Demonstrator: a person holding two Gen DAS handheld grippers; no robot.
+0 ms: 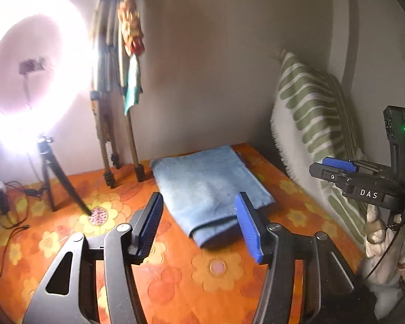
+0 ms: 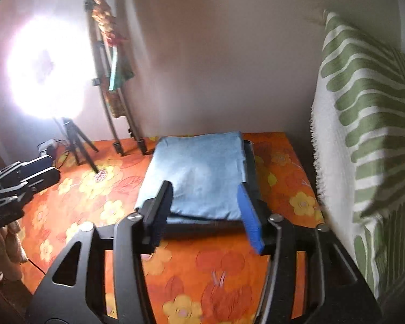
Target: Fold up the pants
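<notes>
The light blue pants (image 1: 208, 186) lie folded into a flat rectangle on the orange flowered bedspread (image 1: 202, 283), near the far wall. They also show in the right wrist view (image 2: 199, 178). My left gripper (image 1: 199, 224) is open and empty, held above the bed just short of the near edge of the pants. My right gripper (image 2: 206, 213) is open and empty, hovering over the near edge of the pants. The right gripper also shows in the left wrist view (image 1: 334, 171), off to the right. The left gripper also shows in the right wrist view (image 2: 27, 175), at the left.
A bright ring light (image 1: 32, 67) on a small tripod (image 1: 54, 178) stands at the far left with cables (image 1: 2, 202) beside it. A folded tripod with cloths (image 1: 116, 81) leans on the wall. A green-and-white striped pillow (image 2: 364, 124) stands along the right.
</notes>
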